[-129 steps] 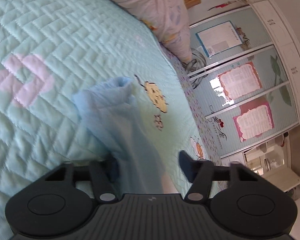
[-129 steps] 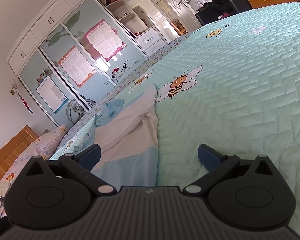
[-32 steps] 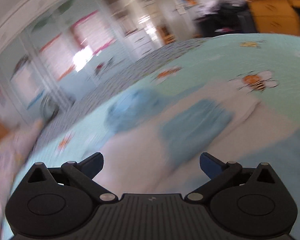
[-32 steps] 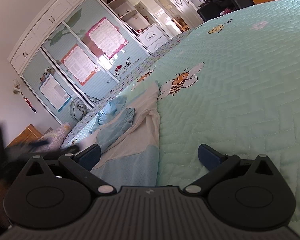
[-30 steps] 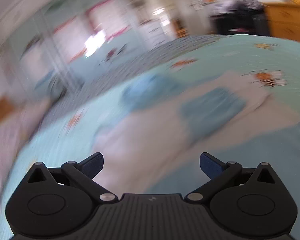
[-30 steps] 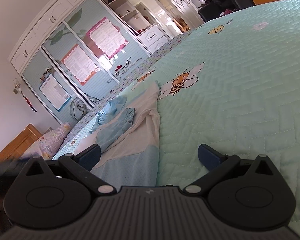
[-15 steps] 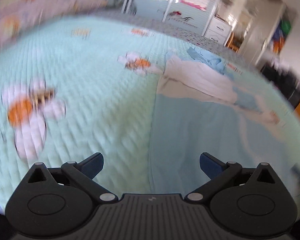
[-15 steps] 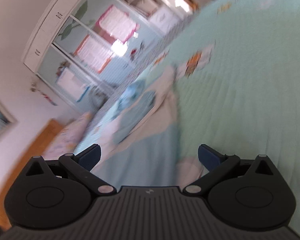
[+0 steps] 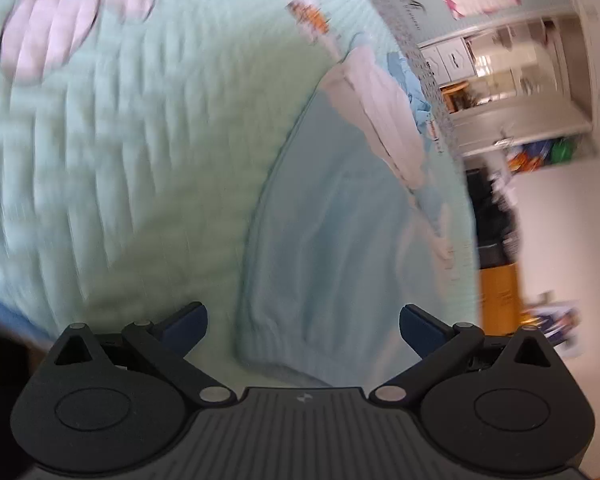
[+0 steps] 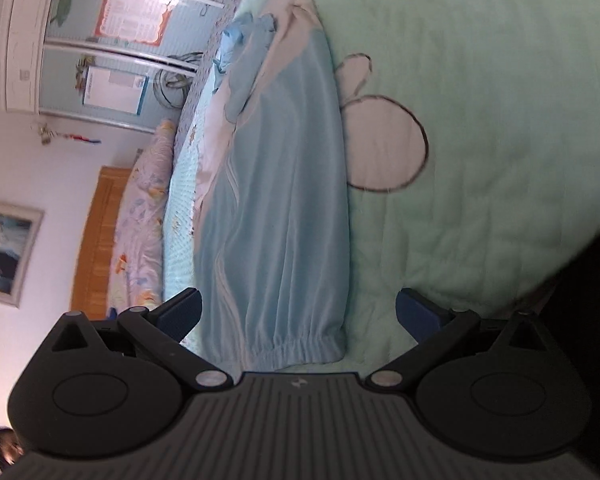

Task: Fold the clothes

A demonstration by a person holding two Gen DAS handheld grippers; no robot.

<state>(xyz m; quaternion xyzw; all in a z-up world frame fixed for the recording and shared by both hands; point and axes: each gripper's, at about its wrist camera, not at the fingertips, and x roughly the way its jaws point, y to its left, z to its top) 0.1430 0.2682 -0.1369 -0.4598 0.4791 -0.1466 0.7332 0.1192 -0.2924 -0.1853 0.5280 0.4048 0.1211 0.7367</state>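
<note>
Garment (image 10: 284, 216) hem is sitting between my right gripper (image 10: 298, 314) jaws, which are spread wide, as are the left gripper (image 9: 304, 322) jaws. It's lying flat on the bed (image 10: 500, 80); I'm risking pinching quilt along with the hem.

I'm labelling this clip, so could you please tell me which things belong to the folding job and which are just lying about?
Job:
- blue garment
- left claw, open
- right claw, open

Lying about:
- quilted bedspread
- pillow
- wardrobe
</note>
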